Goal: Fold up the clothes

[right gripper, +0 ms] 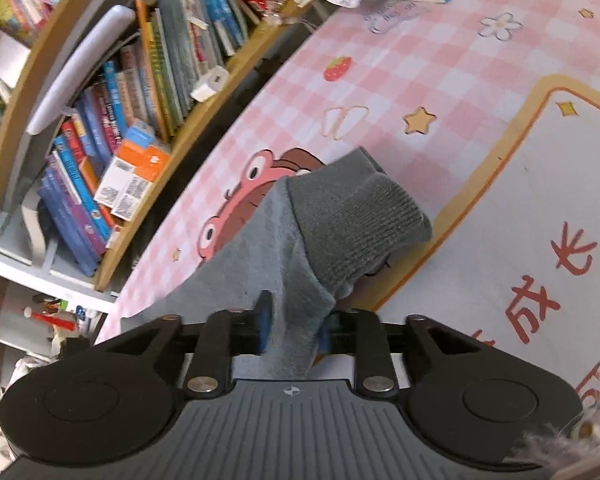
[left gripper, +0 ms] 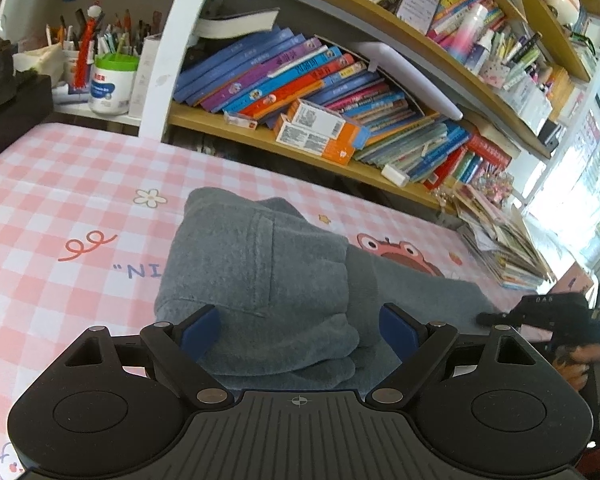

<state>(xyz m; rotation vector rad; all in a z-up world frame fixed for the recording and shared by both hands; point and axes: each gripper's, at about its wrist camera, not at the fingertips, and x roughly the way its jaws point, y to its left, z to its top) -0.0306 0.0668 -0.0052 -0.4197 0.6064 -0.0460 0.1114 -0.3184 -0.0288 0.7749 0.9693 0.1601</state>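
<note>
Grey garment [left gripper: 260, 280]: near end hidden behind left gripper [left gripper: 300, 330] body; far end runs out of sight toward right gripper [left gripper: 540, 312]. Right gripper in left wrist view: jaws hidden, body cut by frame edge. Right wrist view: fabric between pads [right gripper: 265, 320] hides contact; cuff [right gripper: 360, 220] underside unseen. Book spines [left gripper: 300, 80]: titles too small to read. Printed characters [right gripper: 556, 280] on counter [right gripper: 420, 60] cut by edge. Fuzzy object [right gripper: 560, 444] at corner blurred, unidentifiable.

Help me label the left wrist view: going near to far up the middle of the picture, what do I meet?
Left tool, standing open → folded grey garment → pink checked cloth → wooden shelf edge → leaning books.
</note>
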